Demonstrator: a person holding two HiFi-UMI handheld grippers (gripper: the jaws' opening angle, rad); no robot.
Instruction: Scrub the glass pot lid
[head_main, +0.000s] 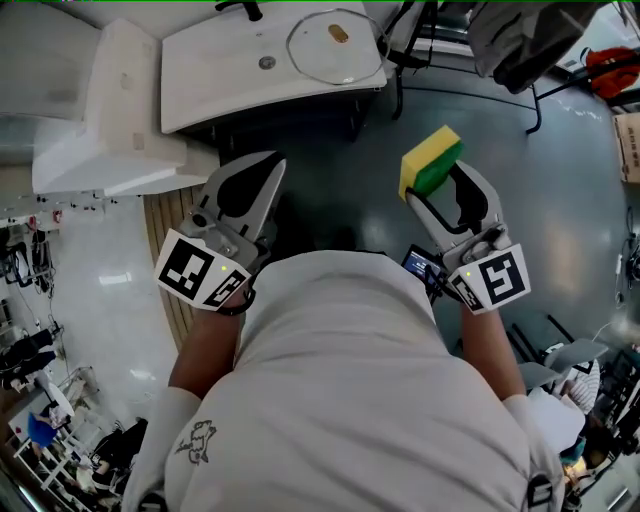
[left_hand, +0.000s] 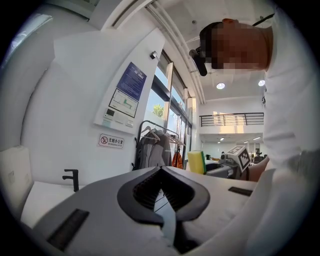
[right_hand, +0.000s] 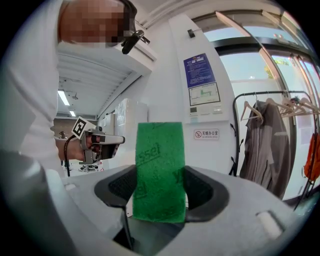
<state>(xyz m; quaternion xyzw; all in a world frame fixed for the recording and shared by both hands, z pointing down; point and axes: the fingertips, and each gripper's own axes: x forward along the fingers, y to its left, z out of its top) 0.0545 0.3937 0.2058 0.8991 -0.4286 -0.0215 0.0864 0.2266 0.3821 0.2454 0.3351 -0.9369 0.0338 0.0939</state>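
We're looking down on a glossy grey floor (head_main: 560, 200), with a white sink (head_main: 220, 70) across the top of the head view, from about 10 to 12 o'clock. A black faucet (head_main: 245, 10) stands at its back edge.

Over on the left, the left gripper (head_main: 272, 165) sits at about 9 o'clock from the middle of the frame and points up towards the sink front. Its own view shows the jaws pressed together, nothing between them. It is well short of the basin.

At 12 o'clock lies the glass pot lid (head_main: 335, 45), flat in the right part of the sink with its knob up. Neither tool touches it, and both are well apart from it.

Moving right to about 2 o'clock, the right gripper (head_main: 437, 183) is pinching the sponge (head_main: 430, 158), which is yellow foam with a green scrub face. In the right gripper view that green face stands upright between the pads, filling the gap, and printed lettering shows on it. The two grippers are held side by side out over the floor, in front of the person's white shirt (head_main: 340, 380).

Far right in the right gripper view, a blue wall poster (right_hand: 202, 85) hangs at 12 o'clock. A clothes rack (right_hand: 270, 135) with hanging garments stands by the windows at 3 o'clock.
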